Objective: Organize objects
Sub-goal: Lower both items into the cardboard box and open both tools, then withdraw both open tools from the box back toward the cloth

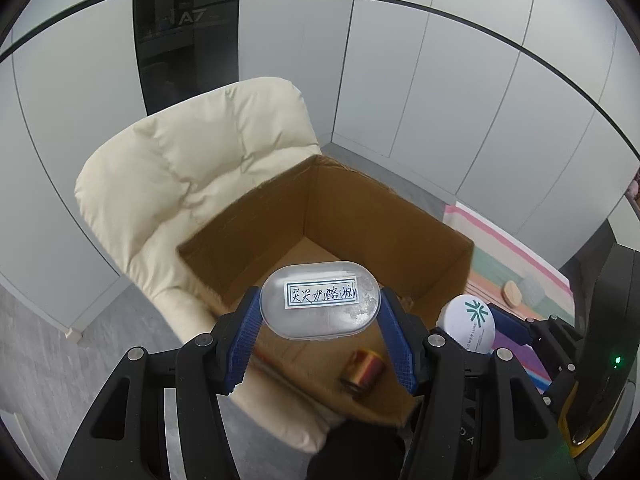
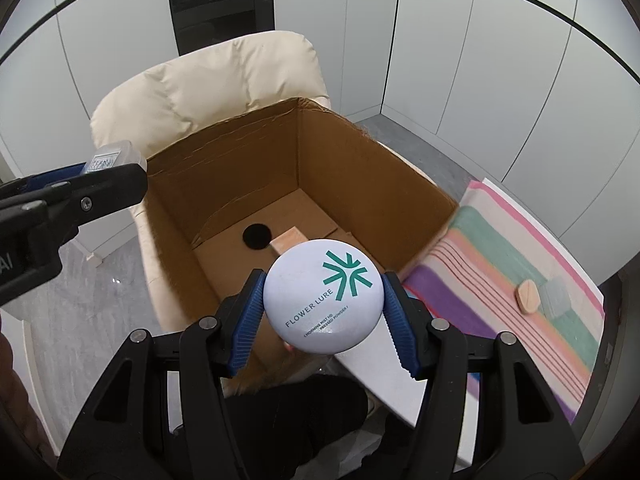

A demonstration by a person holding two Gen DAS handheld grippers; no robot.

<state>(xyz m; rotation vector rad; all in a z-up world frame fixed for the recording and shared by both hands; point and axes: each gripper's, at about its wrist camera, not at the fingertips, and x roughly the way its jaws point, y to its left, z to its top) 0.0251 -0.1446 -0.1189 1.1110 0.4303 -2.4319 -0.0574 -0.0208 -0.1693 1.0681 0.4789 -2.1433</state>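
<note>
Left wrist view: left tongs clamp a clear oval labelled case above the cardboard box. Right tongs pinch the glossy powder compact across its rim; both look light, rigid, likely slippery.

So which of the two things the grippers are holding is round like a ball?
The white disc-shaped compact with the green star logo, in the right gripper. The left gripper holds a clear oval box instead.
</note>
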